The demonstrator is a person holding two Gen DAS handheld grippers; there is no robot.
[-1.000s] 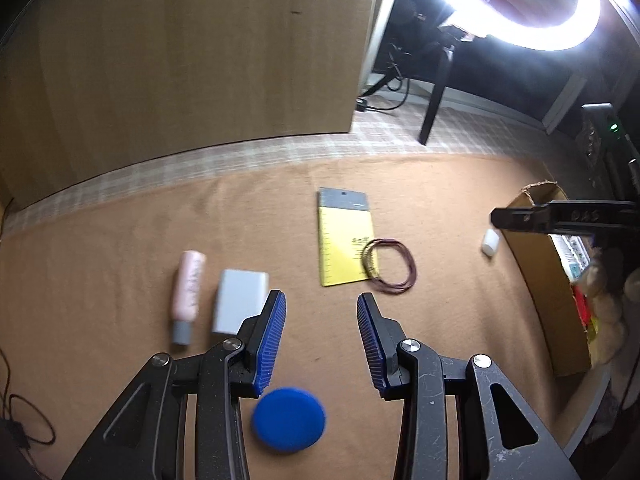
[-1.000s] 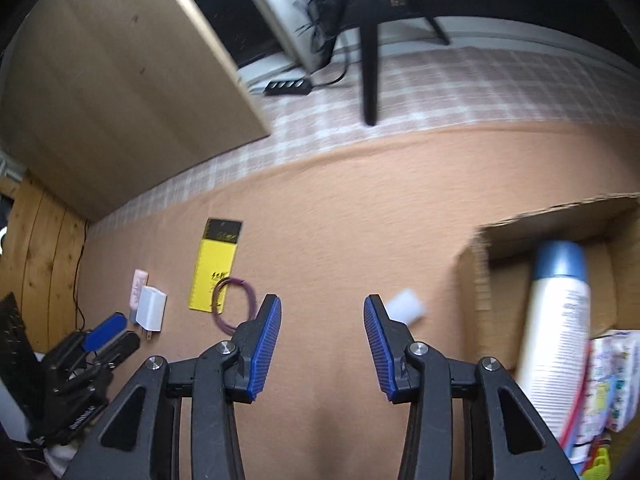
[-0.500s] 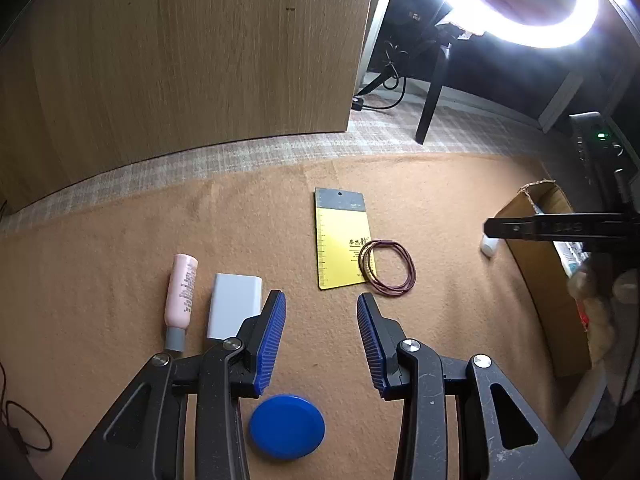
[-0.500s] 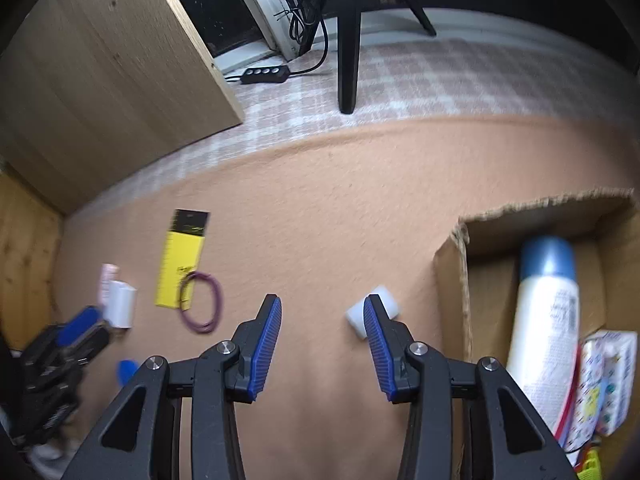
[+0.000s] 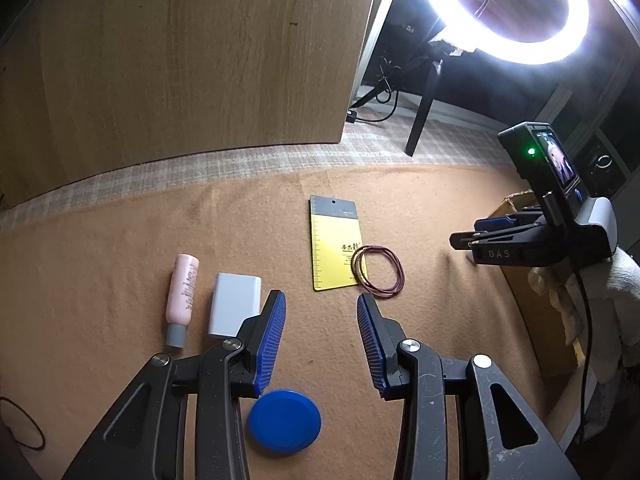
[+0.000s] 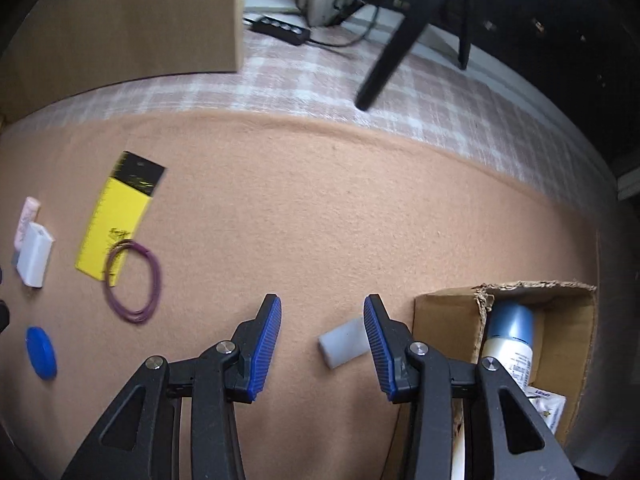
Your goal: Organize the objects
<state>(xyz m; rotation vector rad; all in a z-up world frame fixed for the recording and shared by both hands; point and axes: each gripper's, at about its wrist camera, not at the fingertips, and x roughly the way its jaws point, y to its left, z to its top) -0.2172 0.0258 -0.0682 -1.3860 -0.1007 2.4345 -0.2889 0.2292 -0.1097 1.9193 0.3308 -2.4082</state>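
Tan felt mat (image 6: 320,208) covers checked cloth (image 6: 440,112) beneath a ring light (image 5: 500,12); left gripper (image 5: 320,340) and right gripper (image 6: 322,344) both gape empty.

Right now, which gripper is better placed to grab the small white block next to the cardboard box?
Right. The right gripper has open jaws almost around the white block, beside the cardboard box. The left gripper hangs open over the blue lid.

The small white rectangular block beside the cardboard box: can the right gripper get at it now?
Probably yes. The right gripper is open, and the small white rectangular block lies flat on bare mat, partly behind one finger. The cardboard box stands close beside it, apparently not touching.
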